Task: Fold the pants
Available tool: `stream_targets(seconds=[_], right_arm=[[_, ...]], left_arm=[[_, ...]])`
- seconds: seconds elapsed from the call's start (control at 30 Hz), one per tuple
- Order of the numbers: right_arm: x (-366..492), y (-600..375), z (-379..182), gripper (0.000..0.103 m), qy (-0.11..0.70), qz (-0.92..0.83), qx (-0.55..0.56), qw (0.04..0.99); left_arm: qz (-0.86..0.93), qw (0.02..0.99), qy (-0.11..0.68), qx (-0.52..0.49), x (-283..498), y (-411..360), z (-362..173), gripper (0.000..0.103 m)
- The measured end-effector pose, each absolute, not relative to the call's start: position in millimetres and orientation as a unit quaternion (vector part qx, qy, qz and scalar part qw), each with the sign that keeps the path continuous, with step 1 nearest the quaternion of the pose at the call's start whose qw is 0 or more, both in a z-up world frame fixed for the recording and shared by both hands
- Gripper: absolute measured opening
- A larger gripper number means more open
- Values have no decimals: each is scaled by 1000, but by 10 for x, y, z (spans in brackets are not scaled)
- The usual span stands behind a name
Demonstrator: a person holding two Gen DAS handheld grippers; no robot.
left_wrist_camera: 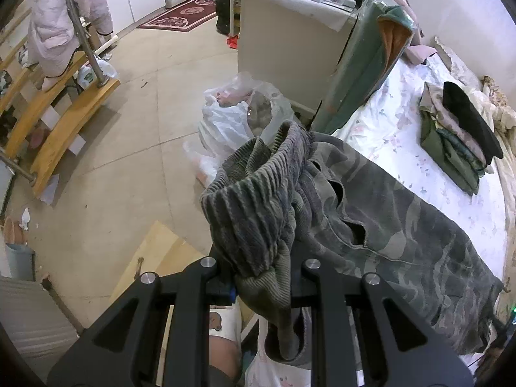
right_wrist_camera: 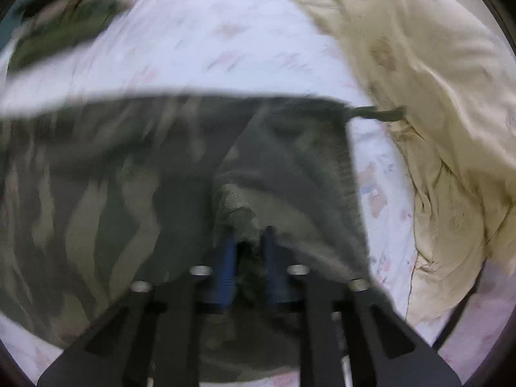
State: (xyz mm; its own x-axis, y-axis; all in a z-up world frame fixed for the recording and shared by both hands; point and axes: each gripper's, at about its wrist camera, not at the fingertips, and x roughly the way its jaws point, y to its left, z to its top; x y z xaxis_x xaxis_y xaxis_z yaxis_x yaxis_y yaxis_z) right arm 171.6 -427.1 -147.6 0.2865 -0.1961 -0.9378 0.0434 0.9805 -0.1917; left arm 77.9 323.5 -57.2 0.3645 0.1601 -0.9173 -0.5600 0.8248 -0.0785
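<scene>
Grey-green camouflage pants (left_wrist_camera: 403, 225) lie stretched across the bed's white flowered sheet (left_wrist_camera: 387, 129). My left gripper (left_wrist_camera: 262, 277) is shut on their ribbed waistband (left_wrist_camera: 258, 200), which bunches up above the fingers at the bed's edge. In the blurred right wrist view, the pants (right_wrist_camera: 96, 193) spread to the left, and my right gripper (right_wrist_camera: 248, 245) is shut on a fold of the ribbed cuff end (right_wrist_camera: 238, 213) pinched between its blue pads (right_wrist_camera: 227, 258). A drawstring (right_wrist_camera: 380, 113) sticks out at the fabric's far corner.
A stack of folded clothes (left_wrist_camera: 458, 135) sits on the far side of the bed. A cream quilt (right_wrist_camera: 435, 96) is heaped along the bed's right side. Plastic bags (left_wrist_camera: 235, 119) stand on the floor beside the bed, near a white cabinet (left_wrist_camera: 283, 42). Wooden stairs (left_wrist_camera: 54, 122) rise at left.
</scene>
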Motion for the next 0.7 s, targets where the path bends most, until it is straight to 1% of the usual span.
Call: stream_targets(seconds=[0.13, 0.23, 0.3, 0.37, 0.4, 0.43, 0.5, 0.53, 0.57, 0.6, 0.63, 0.67, 0.7], right_arm=[[1984, -4740, -1090, 5, 541, -116, -34, 832], [2261, -5063, -944, 4, 523, -131, -30, 842], [2390, -5263, -885, 4, 511, -132, 1, 849], [2466, -5495, -929, 5, 510, -140, 59, 847], [2516, -5599, -1037, 10, 523, -143, 89, 836], [2573, -5691, -1186, 12, 546, -146, 111, 817], [2593, -5774, -1424, 13, 579, -175, 112, 788], [2578, -5796, -1448, 13, 579, -191, 100, 787], [2548, -5844, -1434, 16, 571, -207, 88, 790], [2500, -5897, -1394, 33, 560, -217, 89, 795], [2448, -5949, -1349, 46, 550, -228, 96, 798], [2394, -5999, -1296, 63, 539, -236, 107, 802], [2295, -6031, -1226, 63, 521, -236, 129, 810]], left_arm=[[232, 800, 526, -170, 848, 3177, -611, 17], [239, 795, 535, -157, 886, 3160, -668, 17], [242, 791, 539, -159, 892, 3182, -697, 17], [247, 787, 540, -167, 897, 3201, -714, 17], [249, 786, 541, -165, 916, 3186, -717, 17], [250, 787, 541, -160, 929, 3170, -716, 17], [251, 789, 539, -153, 953, 3132, -705, 17], [251, 791, 538, -150, 961, 3111, -699, 17], [250, 792, 537, -149, 960, 3104, -695, 17], [249, 793, 536, -148, 964, 3100, -689, 17], [248, 793, 536, -148, 967, 3102, -687, 17], [247, 793, 536, -150, 970, 3104, -685, 17], [245, 793, 536, -152, 972, 3114, -687, 17]])
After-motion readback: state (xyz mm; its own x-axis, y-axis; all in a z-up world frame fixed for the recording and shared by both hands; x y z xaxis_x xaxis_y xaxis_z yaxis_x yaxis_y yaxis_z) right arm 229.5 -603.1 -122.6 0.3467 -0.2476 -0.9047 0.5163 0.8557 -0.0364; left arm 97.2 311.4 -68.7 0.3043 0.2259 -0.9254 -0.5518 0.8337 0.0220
